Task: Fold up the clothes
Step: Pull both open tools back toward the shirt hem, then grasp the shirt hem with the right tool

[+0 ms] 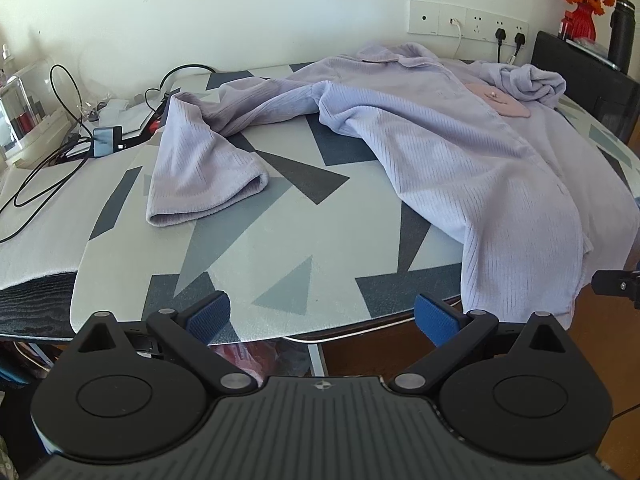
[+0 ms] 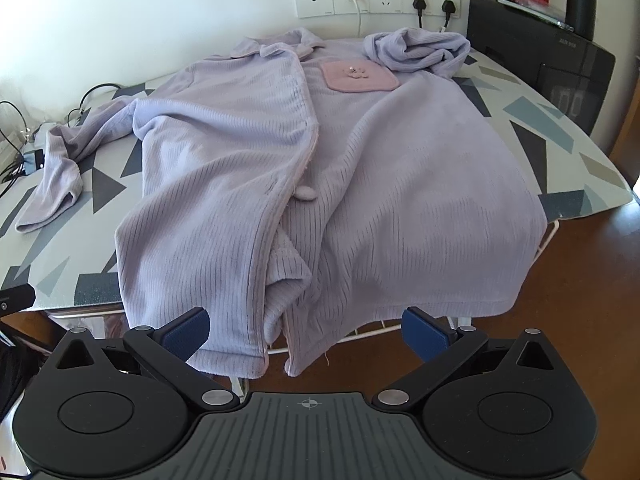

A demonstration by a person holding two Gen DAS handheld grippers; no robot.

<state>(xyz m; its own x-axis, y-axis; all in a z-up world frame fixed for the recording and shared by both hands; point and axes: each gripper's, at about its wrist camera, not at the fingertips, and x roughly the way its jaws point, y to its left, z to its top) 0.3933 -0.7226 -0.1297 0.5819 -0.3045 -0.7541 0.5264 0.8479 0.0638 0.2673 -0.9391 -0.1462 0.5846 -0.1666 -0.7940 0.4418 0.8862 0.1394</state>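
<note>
Pajama top (image 2: 320, 168) hem overhangs table (image 1: 280, 240) front edge; both hand-held grippers w/ jaws apart.

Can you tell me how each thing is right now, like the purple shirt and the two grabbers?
Lavender pajama top: spread front-up, unfolded, hem hanging over the table edge.
Left sleeve: stretched out flat on the table.
Right sleeve: bunched up near the collar.
Pink pocket: flat on the chest.
Left gripper: open, empty.
Right gripper: open, empty.
Two black plugs: plugged in.
</note>
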